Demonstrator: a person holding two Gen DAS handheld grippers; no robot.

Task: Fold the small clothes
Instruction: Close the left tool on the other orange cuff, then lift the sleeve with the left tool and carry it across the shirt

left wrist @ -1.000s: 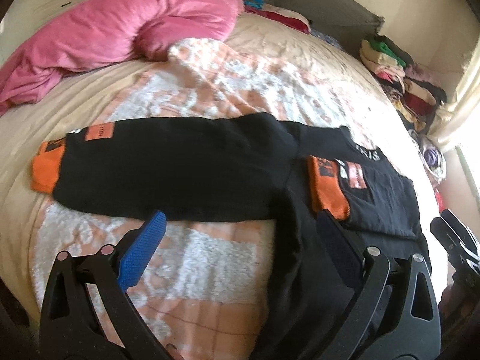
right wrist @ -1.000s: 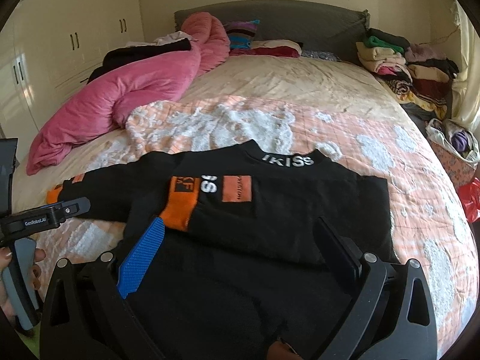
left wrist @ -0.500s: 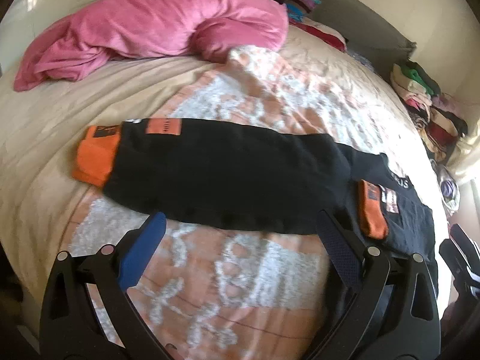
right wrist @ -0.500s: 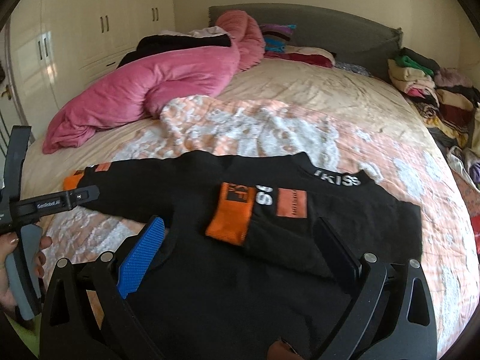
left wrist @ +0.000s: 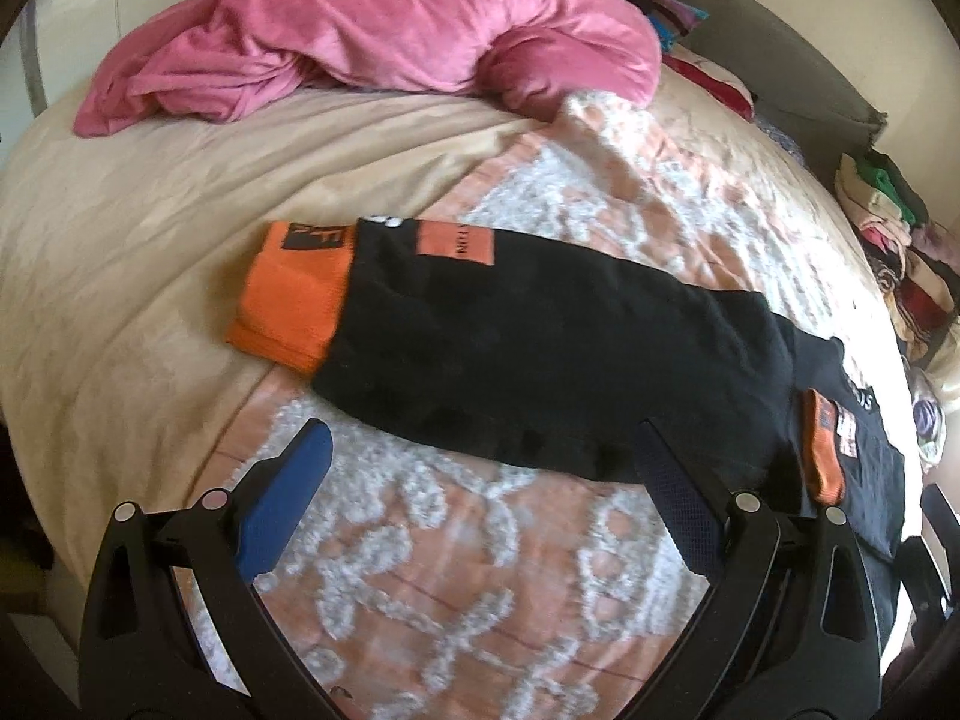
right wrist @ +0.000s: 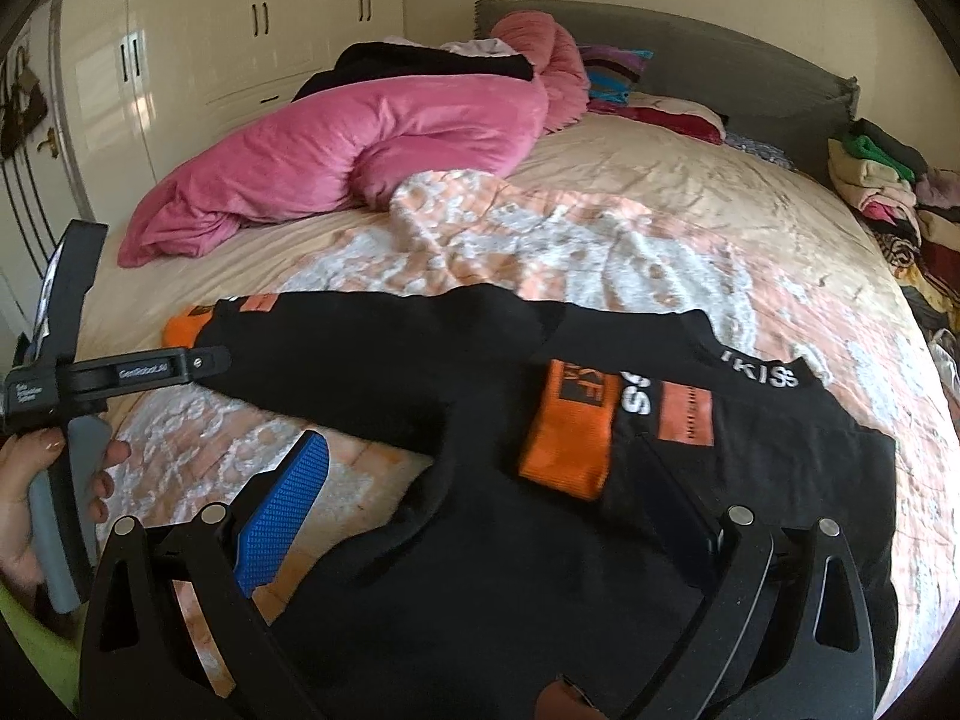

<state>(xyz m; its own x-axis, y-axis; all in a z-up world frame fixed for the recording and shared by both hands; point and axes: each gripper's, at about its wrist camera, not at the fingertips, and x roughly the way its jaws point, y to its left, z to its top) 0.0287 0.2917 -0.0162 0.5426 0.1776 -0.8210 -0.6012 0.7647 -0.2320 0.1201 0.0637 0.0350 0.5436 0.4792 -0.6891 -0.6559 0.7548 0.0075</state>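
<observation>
A black sweater (right wrist: 480, 540) with orange cuffs lies flat on the bed's peach and white blanket (left wrist: 480, 570). Its left sleeve (left wrist: 510, 348) stretches out to the left and ends in an orange cuff (left wrist: 288, 294). Its right sleeve is folded across the chest, with its orange cuff (right wrist: 567, 438) on the body. My left gripper (left wrist: 480, 474) is open and empty, just short of the stretched sleeve. My right gripper (right wrist: 480, 480) is open and empty above the sweater's body. The left gripper's body (right wrist: 114, 372) shows at the left of the right wrist view.
A pink duvet (right wrist: 360, 144) lies heaped at the far left of the bed. Stacks of folded clothes (right wrist: 888, 180) sit at the far right. A grey headboard (right wrist: 720, 72) and white wardrobes (right wrist: 210, 30) stand behind.
My left gripper has moved left along the stretched sleeve towards its orange cuff. My right gripper has drifted a little left over the body. Both stay open.
</observation>
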